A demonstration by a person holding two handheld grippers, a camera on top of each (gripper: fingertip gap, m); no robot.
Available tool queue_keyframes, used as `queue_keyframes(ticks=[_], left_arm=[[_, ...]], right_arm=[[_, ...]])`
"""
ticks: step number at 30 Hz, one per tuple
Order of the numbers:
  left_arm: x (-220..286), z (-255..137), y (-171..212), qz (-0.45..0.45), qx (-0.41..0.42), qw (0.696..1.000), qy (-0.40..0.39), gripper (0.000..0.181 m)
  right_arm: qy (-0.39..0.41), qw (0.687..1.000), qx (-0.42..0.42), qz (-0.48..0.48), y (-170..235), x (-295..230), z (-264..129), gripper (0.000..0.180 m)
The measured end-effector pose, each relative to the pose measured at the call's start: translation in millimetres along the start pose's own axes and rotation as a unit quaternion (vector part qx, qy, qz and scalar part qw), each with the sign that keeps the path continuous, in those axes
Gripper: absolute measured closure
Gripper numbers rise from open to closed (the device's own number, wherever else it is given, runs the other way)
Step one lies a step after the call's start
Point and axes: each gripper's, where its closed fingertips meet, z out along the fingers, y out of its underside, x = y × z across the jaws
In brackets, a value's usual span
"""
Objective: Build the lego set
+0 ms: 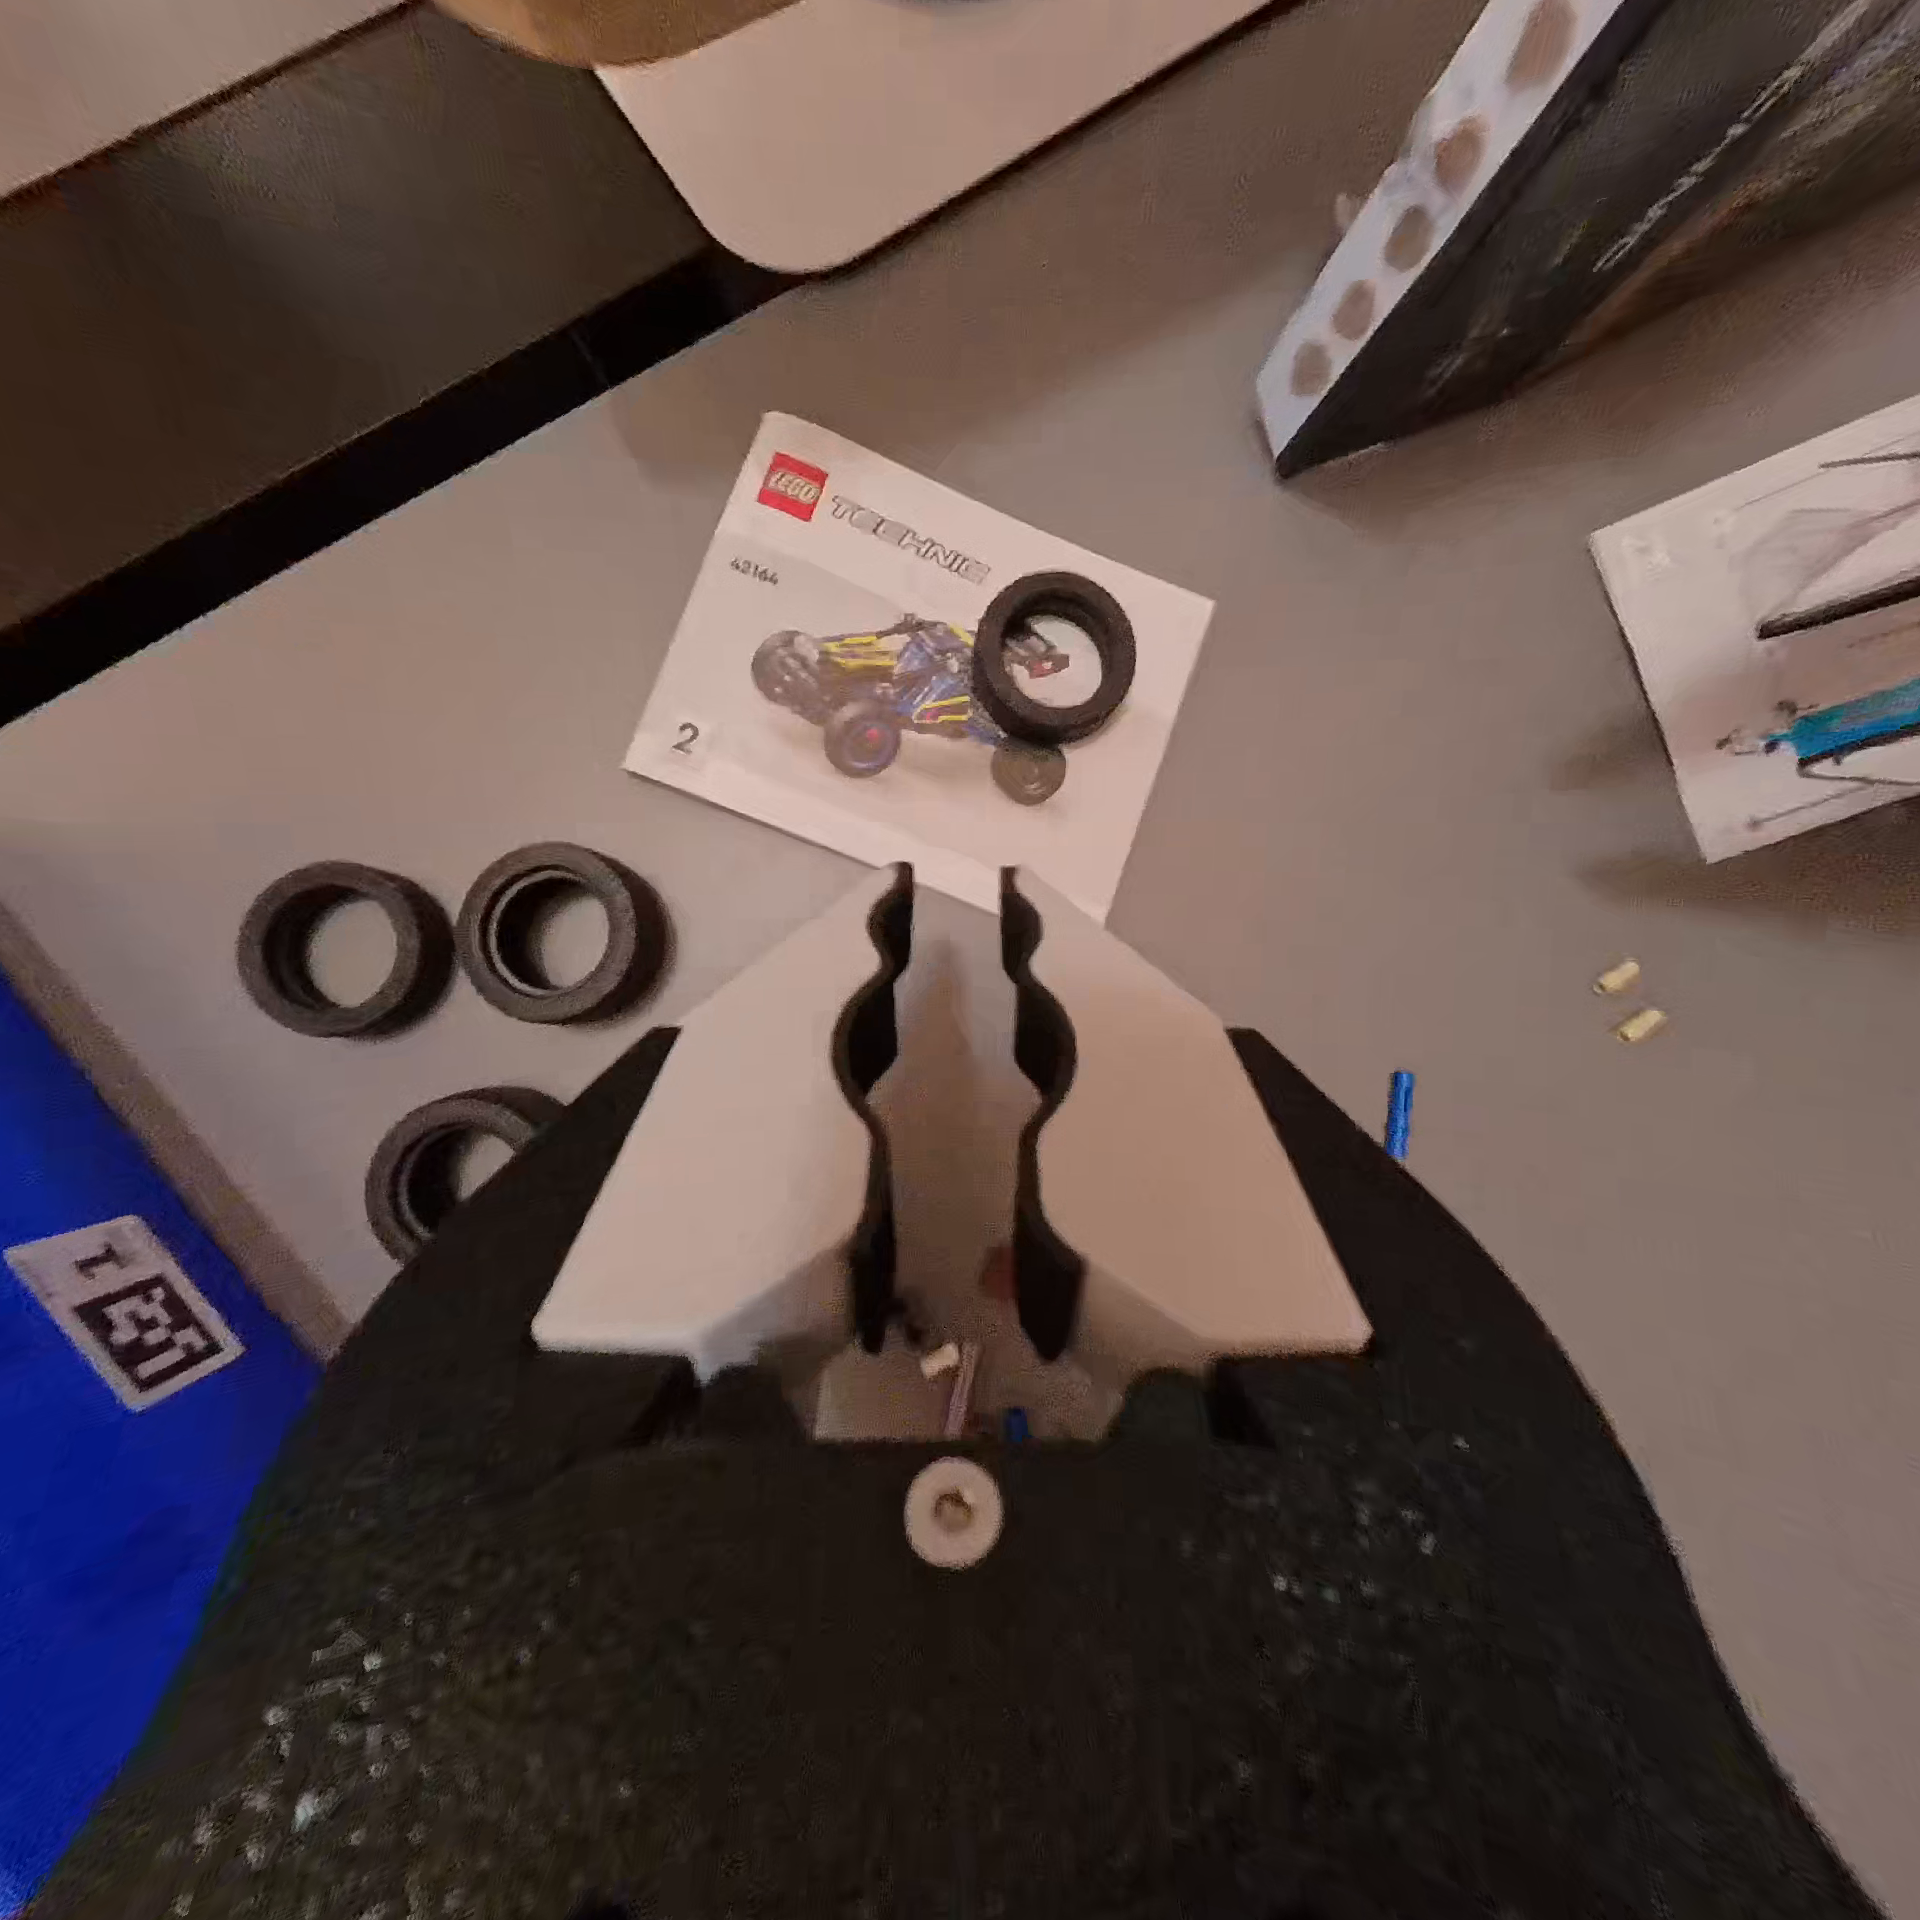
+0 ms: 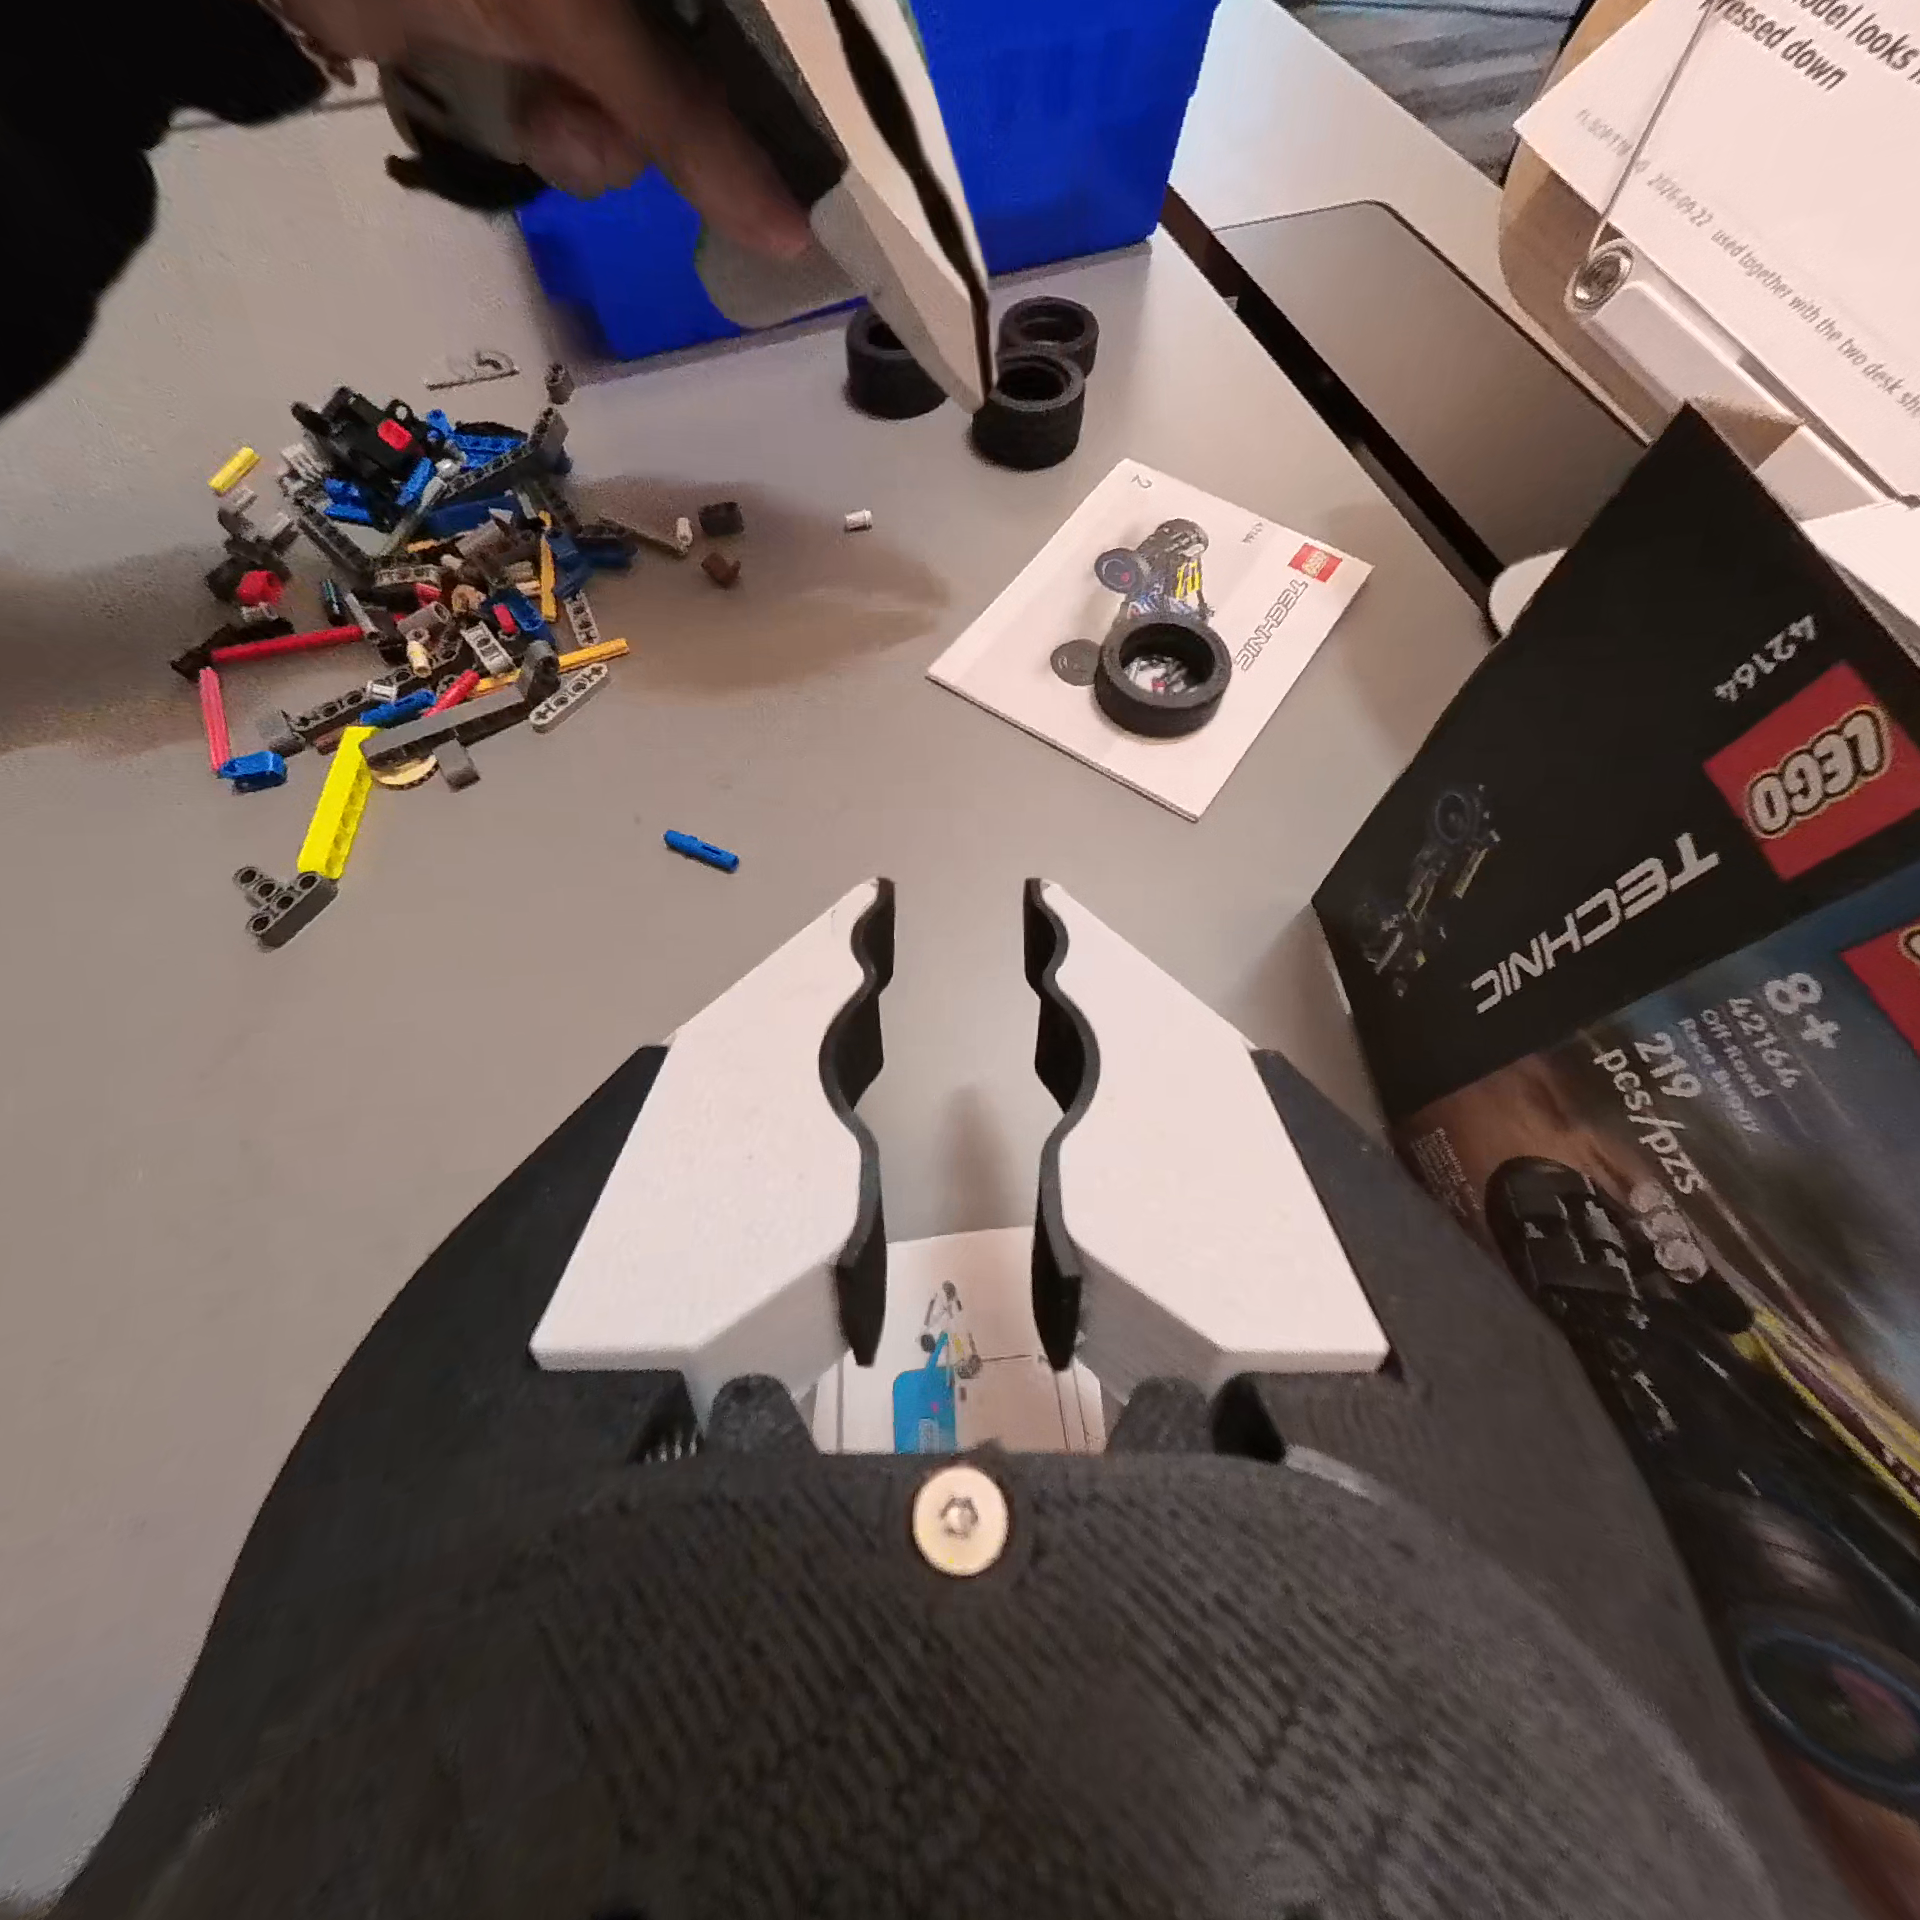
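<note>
My left gripper (image 1: pixel 956 878) is open by a narrow gap and empty, and hovers just short of the small instruction booklet (image 1: pixel 914 665). A black tyre (image 1: pixel 1055 660) lies on that booklet. Three more black tyres (image 1: pixel 561 935) lie to its left. My right gripper (image 2: pixel 958 894) is open and empty above the grey table (image 2: pixel 312 1143). A pile of loose coloured Lego pieces (image 2: pixel 416 603) lies far left of it, and a single blue pin (image 2: pixel 701 850) lies near its left fingertip. The left gripper (image 2: pixel 977 390) also shows here, held in a hand above the three tyres (image 2: pixel 1029 416).
The Lego box (image 2: pixel 1662 1039) lies close on the right. A blue bin (image 2: pixel 1039 125) stands at the table's far side. An open instruction page (image 1: pixel 1766 644) lies to the right, with two tan pins (image 1: pixel 1631 1003) in front of it. A clipboard (image 2: pixel 1766 156) is at the far right. About 11 cm separates my right fingertips from the single blue pin (image 2: pixel 701 850). The left camera catches it too, in the left wrist view (image 1: pixel 1397 1110).
</note>
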Motion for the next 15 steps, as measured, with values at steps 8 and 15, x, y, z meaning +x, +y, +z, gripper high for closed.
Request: queue_keyframes(ticks=[8, 15], left_arm=[[50.1, 70.0, -19.3, 0.212, -0.008, 0.977, -0.001, 0.149], [33.1, 57.9, -23.1, 0.165, -0.009, 0.986, -0.028, 0.176]], right_arm=[[0.008, 1.0, -0.01, -0.015, 1.0, 0.0, -0.6, 0.156], [0.025, 0.998, -0.038, -0.033, 9.5, 4.3, -13.2, 0.156]])
